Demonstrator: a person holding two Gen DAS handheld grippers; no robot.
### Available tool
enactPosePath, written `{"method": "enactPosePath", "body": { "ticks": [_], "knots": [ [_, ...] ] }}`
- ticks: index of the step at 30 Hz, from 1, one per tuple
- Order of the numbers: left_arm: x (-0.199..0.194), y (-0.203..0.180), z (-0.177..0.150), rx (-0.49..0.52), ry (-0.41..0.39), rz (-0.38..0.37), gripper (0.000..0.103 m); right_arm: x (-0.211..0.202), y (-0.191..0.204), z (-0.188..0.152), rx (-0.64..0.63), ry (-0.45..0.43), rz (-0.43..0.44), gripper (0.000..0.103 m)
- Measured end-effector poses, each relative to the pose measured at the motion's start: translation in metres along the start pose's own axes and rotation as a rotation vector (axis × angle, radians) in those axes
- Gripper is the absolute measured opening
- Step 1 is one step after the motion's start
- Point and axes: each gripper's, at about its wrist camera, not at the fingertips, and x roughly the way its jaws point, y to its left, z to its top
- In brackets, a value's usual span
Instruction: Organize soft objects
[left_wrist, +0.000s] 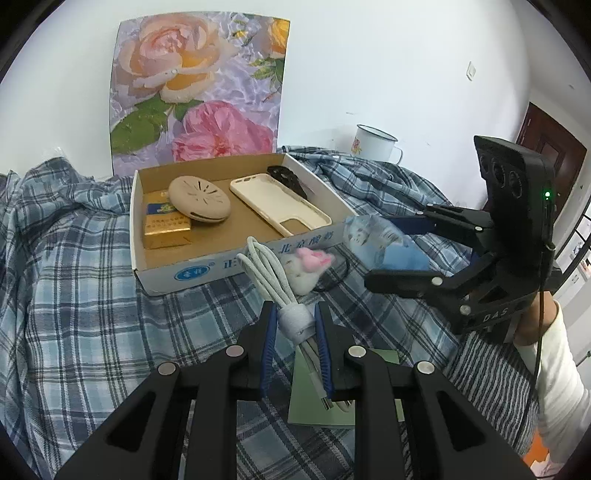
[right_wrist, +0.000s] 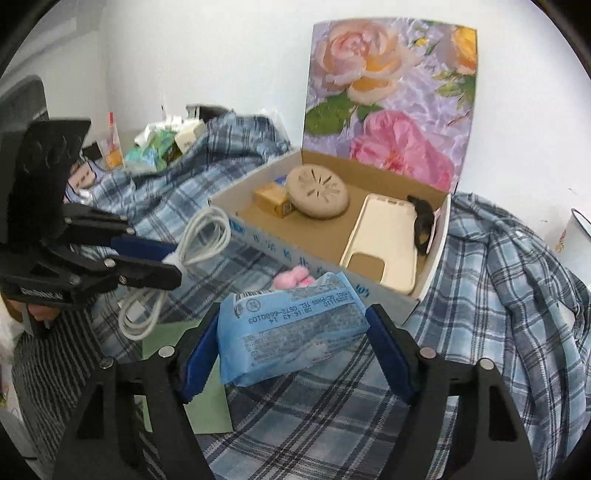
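Against a white wall, a blue plaid cloth (left_wrist: 74, 280) carries an open cardboard box (left_wrist: 177, 275); the left view shows the left gripper (left_wrist: 295, 325) closed on a limp white cable bundle (left_wrist: 273, 280) at its strap, while the right view shows the right gripper (right_wrist: 291, 332) squeezing a soft, light, probably slippery blue tissue pack (right_wrist: 288, 332) across its middle, just short of the box.

blue-white plaid cloth (left_wrist: 92, 266), brown cardboard box (left_wrist: 236, 254), cream phone case (left_wrist: 280, 206), light-blue packet (right_wrist: 291, 332), white cable (left_wrist: 266, 273), pink-rose board (left_wrist: 199, 88).
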Motion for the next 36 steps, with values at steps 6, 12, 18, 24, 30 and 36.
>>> {"method": "enactPosePath", "body": {
  "ticks": [6,12,18,24,30,36],
  "knots": [
    [-0.008,0.000,0.003,-0.002,-0.027,0.000,0.022,-0.016,0.000,0.006,-0.001,-0.085,-0.005,0.075],
    [-0.020,-0.006,0.011,0.010,-0.059,0.004,0.022,-0.034,0.001,0.012,0.005,-0.159,-0.014,0.075],
    [-0.035,-0.009,0.026,0.017,-0.090,0.036,0.022,-0.057,0.011,0.027,-0.009,-0.214,-0.020,0.075],
    [-0.062,-0.010,0.047,0.021,-0.151,0.052,0.022,-0.078,0.017,0.045,-0.004,-0.237,-0.034,0.075],
    [-0.089,-0.014,0.070,0.030,-0.221,0.064,0.022,-0.103,0.020,0.065,0.003,-0.265,-0.071,0.075],
    [-0.113,-0.019,0.092,0.036,-0.295,0.068,0.022,-0.134,0.030,0.087,-0.029,-0.334,-0.086,0.075]
  ]
}}
